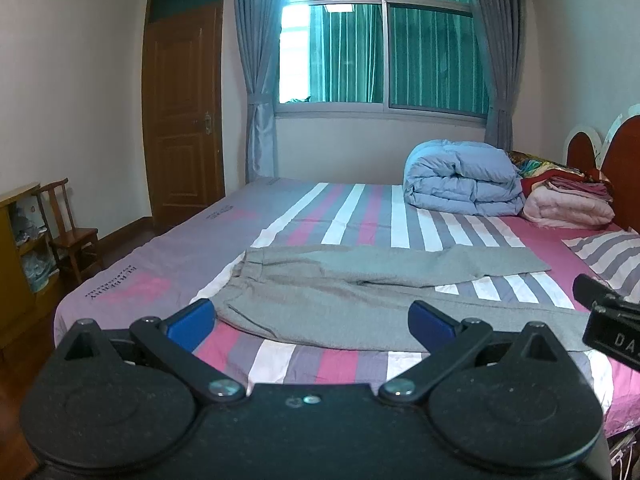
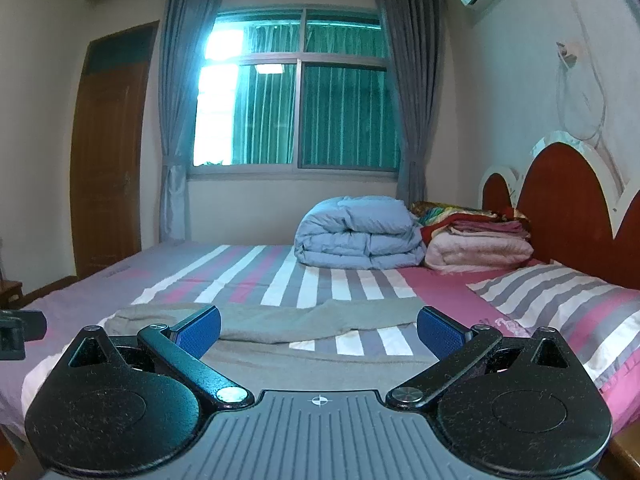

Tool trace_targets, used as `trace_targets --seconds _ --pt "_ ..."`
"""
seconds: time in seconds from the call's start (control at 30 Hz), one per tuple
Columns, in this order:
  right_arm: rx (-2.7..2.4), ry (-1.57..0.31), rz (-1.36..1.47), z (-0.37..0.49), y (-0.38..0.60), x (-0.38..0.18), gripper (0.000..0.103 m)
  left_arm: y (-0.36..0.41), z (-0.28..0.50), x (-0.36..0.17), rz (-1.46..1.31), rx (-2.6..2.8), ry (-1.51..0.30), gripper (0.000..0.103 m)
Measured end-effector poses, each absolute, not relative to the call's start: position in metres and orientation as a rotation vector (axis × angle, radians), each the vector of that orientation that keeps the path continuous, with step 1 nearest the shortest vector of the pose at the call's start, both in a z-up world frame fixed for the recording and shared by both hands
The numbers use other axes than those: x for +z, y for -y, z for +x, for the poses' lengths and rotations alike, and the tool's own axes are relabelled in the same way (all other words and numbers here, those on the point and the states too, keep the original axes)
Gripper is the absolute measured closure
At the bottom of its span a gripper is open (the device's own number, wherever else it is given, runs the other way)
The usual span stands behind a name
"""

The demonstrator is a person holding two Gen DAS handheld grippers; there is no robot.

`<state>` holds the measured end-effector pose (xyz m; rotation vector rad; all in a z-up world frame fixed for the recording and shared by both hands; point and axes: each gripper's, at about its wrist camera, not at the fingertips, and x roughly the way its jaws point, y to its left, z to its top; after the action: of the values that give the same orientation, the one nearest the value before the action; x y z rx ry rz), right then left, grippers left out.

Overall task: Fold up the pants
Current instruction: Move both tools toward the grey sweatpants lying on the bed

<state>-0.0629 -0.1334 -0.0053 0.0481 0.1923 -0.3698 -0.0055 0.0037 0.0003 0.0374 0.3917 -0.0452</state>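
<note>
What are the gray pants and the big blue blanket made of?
The gray pants look like soft matte knit, maybe cotton jersey: flecked, limp, gently creased. The blue blanket looks like a stuffed quilt with smooth, slightly shiny fabric: thick and puffy.

Left gripper (image 1: 312,320) wide open, blue pads (image 1: 192,322) clear of the cloth. Grey pants (image 1: 340,292) spread flat on the striped bed (image 1: 360,212), legs running toward three o'clock. Blue quilt (image 1: 464,178) at one o'clock. Right gripper (image 1: 608,320) peeking in at three.
</note>
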Motion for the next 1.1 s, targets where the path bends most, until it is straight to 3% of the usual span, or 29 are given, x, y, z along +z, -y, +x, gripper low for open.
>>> trace_targets --seconds 1.1 --pt "-0.428 -0.225 0.021 -0.053 0.133 -0.019 0.000 0.008 -0.005 -0.009 0.103 -0.085 -0.401 0.006"
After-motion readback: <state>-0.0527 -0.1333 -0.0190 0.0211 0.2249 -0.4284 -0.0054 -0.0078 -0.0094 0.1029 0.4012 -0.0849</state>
